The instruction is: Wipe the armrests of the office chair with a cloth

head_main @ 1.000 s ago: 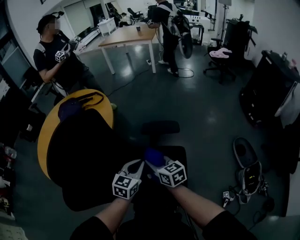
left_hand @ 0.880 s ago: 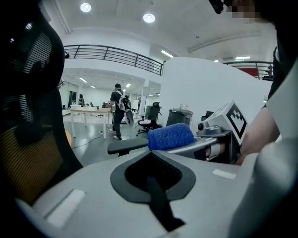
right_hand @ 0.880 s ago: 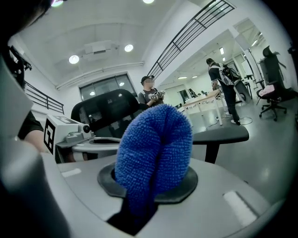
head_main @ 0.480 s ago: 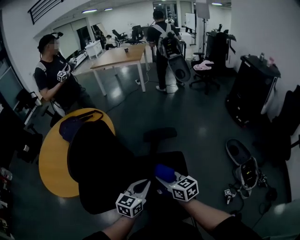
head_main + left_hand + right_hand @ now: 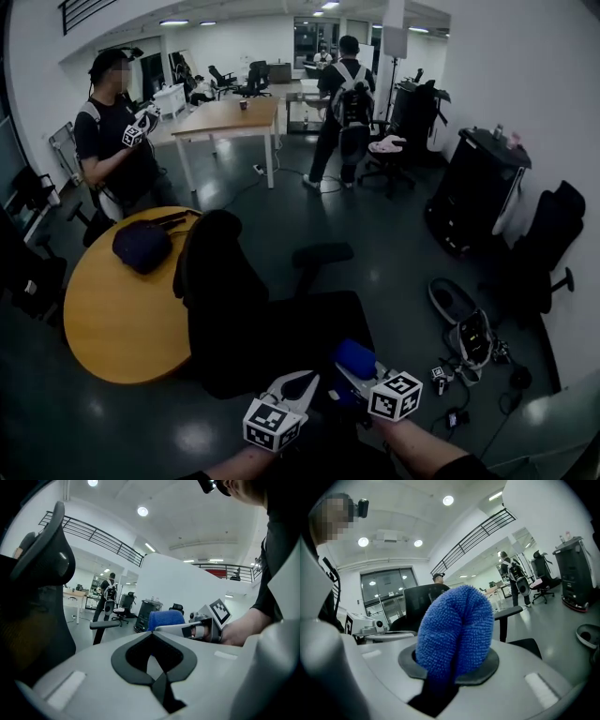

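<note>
cloth pinched in right gripper | left gripper pressed together, empty | both held low near chair

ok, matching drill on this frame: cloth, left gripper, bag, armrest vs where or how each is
1 cloth
2 left gripper
3 bag
4 armrest

A on the round table
B shut, empty
C in the right gripper
D nothing touching it

Pairs: 1-C, 2-B, 3-A, 4-D
</note>
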`<action>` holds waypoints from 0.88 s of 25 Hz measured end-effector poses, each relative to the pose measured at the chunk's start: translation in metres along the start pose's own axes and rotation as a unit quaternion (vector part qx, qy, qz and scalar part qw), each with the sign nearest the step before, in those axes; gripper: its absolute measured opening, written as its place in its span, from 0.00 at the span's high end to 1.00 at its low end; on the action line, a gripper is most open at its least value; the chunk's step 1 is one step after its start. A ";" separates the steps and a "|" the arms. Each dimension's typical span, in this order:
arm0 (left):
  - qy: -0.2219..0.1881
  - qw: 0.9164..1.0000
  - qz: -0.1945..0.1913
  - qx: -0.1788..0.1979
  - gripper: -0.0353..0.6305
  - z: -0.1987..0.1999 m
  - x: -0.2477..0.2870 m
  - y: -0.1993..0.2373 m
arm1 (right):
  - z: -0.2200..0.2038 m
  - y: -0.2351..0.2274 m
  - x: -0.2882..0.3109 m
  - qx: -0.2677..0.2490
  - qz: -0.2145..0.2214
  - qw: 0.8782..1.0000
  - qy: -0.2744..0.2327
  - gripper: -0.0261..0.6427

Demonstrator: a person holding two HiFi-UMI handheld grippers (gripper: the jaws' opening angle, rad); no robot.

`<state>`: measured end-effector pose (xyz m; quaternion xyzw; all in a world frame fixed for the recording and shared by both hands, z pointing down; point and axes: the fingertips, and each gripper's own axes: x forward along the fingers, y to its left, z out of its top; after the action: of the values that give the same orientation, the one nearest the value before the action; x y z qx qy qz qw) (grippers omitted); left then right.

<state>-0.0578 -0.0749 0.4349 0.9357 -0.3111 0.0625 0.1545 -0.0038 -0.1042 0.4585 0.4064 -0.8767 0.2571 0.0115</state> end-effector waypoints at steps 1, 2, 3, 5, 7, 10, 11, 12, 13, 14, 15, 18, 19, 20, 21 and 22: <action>-0.005 1.000 -0.003 -0.006 0.92 0.001 -0.008 -0.002 | -0.002 0.005 -0.005 0.001 -0.004 1.000 -0.001 0.80; -0.009 1.000 -0.005 -0.012 0.92 0.001 -0.014 -0.005 | -0.005 0.009 -0.010 0.002 -0.007 1.000 0.000 0.80; -0.012 1.000 -0.008 -0.017 0.92 0.001 -0.019 -0.008 | -0.007 0.013 -0.016 0.001 -0.010 1.000 0.001 0.80; -0.017 1.000 -0.010 -0.022 0.92 -0.001 -0.028 -0.015 | -0.010 0.018 -0.026 -0.002 -0.014 1.000 0.001 0.80; -0.019 1.000 -0.007 -0.024 0.92 -0.002 -0.036 -0.019 | -0.010 0.023 -0.035 -0.003 -0.015 1.000 0.001 0.80; -0.020 0.999 0.000 -0.025 0.92 -0.002 -0.043 -0.027 | -0.010 0.028 -0.046 -0.003 -0.009 1.000 0.001 0.80; -0.020 1.000 0.003 -0.024 0.92 -0.002 -0.044 -0.032 | -0.011 0.029 -0.051 -0.004 -0.005 1.000 0.000 0.80; -0.021 1.000 0.007 -0.022 0.92 -0.002 -0.044 -0.038 | -0.012 0.030 -0.057 -0.005 0.001 1.000 -0.001 0.80; -0.021 1.000 0.010 -0.019 0.92 -0.001 -0.045 -0.044 | -0.012 0.031 -0.063 -0.006 0.007 1.000 -0.003 0.80; -0.020 1.000 0.014 -0.017 0.92 -0.001 -0.046 -0.051 | -0.013 0.033 -0.070 -0.007 0.013 1.000 -0.005 0.80; -0.020 1.000 0.019 -0.016 0.92 -0.002 -0.047 -0.057 | -0.015 0.036 -0.076 -0.009 0.020 1.000 -0.007 0.80; -0.019 0.999 0.029 -0.022 0.92 -0.008 -0.047 -0.083 | -0.020 0.040 -0.103 -0.016 0.035 0.999 -0.012 0.80; -0.018 0.999 0.030 -0.025 0.92 -0.010 -0.044 -0.095 | -0.022 0.039 -0.115 -0.019 0.038 0.999 -0.014 0.80; -0.015 0.999 0.031 -0.026 0.92 -0.012 -0.041 -0.108 | -0.023 0.038 -0.128 -0.022 0.042 0.999 -0.016 0.80; -0.012 0.999 0.032 -0.027 0.92 -0.015 -0.038 -0.120 | -0.024 0.037 -0.141 -0.025 0.046 0.998 -0.019 0.80; -0.008 0.999 0.034 -0.027 0.92 -0.018 -0.036 -0.131 | -0.027 0.036 -0.153 -0.027 0.049 0.998 -0.021 0.80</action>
<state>-0.0079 0.0508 0.4110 0.9205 -0.3457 0.0517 0.1744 0.0680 0.0357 0.4309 0.3677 -0.9022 0.2252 -0.0091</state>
